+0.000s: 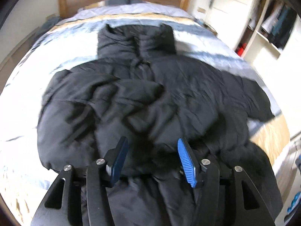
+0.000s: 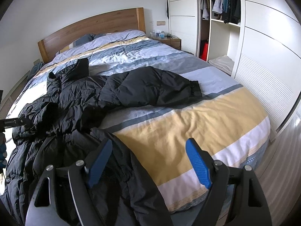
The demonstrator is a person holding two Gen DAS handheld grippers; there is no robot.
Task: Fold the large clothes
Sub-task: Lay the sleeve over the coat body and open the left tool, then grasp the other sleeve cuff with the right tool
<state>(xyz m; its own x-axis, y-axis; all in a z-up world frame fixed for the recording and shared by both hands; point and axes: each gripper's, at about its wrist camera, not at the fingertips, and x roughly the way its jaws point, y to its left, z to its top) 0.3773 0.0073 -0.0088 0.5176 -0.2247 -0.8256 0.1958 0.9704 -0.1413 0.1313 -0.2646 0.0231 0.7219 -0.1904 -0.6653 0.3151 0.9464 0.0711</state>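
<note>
1. Spread across a striped duvet point(image 2: 188, 124) on a wooden-headboard bed point(image 2: 94, 28): black puffer jacket point(image 1: 143, 94), collar toward the headboard, one sleeve folded across the chest.
2. Stretched out toward the wardrobe point(image 2: 263, 56): the other sleeve point(image 2: 160, 86), flat on the covers.
3. Poised over the jacket's lower front: left gripper point(image 1: 152, 158), blue pads parted, dark fabric beneath them but none pinched.
4. Hovering at the hem's edge near the foot of the bed: right gripper point(image 2: 150, 162), jaws wide, nothing held.
</note>
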